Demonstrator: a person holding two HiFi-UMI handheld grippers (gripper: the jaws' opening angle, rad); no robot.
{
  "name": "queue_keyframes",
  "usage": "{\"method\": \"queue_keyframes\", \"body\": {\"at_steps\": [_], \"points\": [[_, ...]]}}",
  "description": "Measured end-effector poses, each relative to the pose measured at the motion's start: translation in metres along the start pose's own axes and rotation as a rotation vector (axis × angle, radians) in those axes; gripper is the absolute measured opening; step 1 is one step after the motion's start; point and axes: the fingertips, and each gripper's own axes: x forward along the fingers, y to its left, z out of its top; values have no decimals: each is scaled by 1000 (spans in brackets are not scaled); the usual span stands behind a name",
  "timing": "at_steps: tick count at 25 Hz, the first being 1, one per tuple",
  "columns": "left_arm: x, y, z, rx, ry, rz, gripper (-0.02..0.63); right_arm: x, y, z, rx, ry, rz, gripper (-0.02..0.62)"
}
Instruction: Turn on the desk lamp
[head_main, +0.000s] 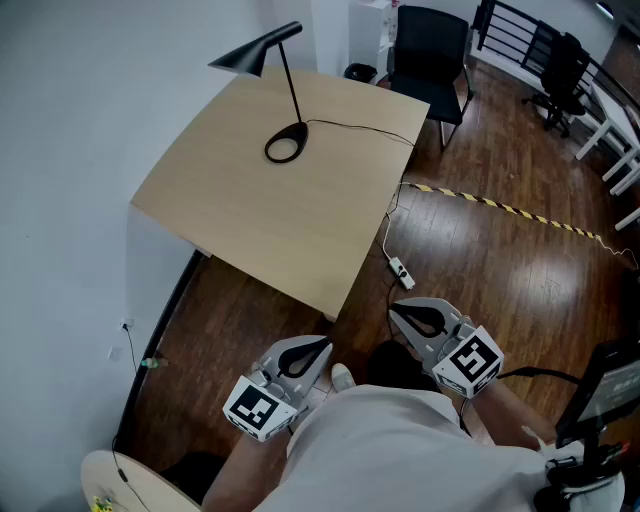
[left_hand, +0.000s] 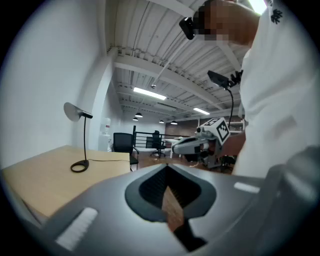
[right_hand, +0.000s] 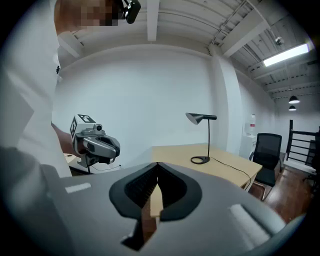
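Head view, from the left: white wall (head_main: 80, 120) along the desk's left edge. Pale wooden desk (head_main: 270, 210) set at an angle on dark plank floor (head_main: 500, 290). Black desk lamp (head_main: 292, 90) upright near the desk's far edge, ring base flat on the desktop, cone shade reaching out past the desk's far left corner. Left gripper (head_main: 327, 347) just short of the desk's near corner, off the desktop, jaws pressed together tip to tip with nothing between them. Thin black cord (head_main: 360, 125) from the lamp base across to the desk's right edge. Right gripper (head_main: 393, 310) to the right of the desk's near corner, also off the desktop, jaws likewise closed on nothing. White power strip (head_main: 400, 268) on the floor beside the desk's right edge. Black chair (head_main: 428, 60) beyond the desk's far right corner. Yellow-and-black tape (head_main: 500, 205) on the floor farther right of the desk. Both grippers well apart from the lamp.
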Motion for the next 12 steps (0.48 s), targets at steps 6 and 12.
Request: {"method": "queue_keyframes", "body": {"at_steps": [6,12], "points": [[19,54,2,-37,-3,42,15,51,-33,0,-14,14,37,4],[66,131,8,-61,26,78,15,112,-99,-4,7,19,70,3]]}}
